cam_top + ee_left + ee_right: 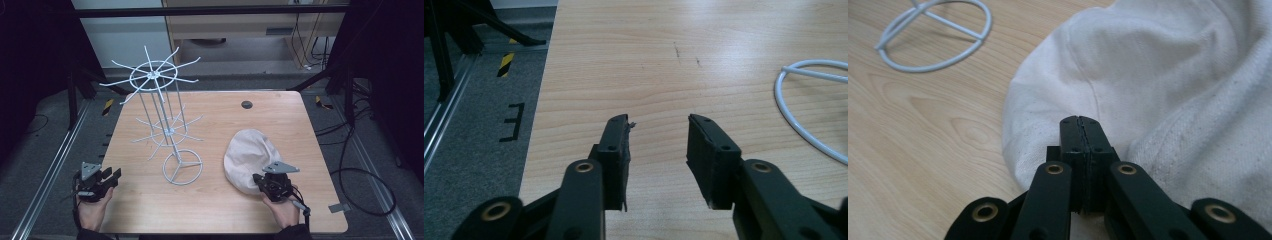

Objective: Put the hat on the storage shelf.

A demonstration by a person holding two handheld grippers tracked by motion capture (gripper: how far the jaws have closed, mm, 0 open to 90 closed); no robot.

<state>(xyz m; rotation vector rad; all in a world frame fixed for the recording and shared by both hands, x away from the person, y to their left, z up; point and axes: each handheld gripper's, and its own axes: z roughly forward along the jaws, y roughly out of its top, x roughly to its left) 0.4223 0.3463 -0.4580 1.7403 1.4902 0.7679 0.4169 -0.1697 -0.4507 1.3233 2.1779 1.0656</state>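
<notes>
A cream cloth cap (pixel 247 150) lies on the right half of the wooden table (pixel 215 205). My right gripper (pixel 258 179) sits at the cap's near edge; in the right gripper view its jaws (pixel 1081 122) are pressed together over the cap's (pixel 1173 75) rim, with no cloth visible between them. A white wire display rack (pixel 165 125) stands mid-table on a ring base (pixel 182 167). My left gripper (pixel 114 176) hovers at the table's near left corner. Its jaws (pixel 659 122) stand apart over bare wood, holding nothing.
The rack's ring base (pixel 777 92) lies to the right in the left gripper view and at upper left (pixel 928 67) in the right gripper view. A dark round grommet (pixel 246 104) sits near the table's far edge. Cables and metal frame rails flank the table on the floor.
</notes>
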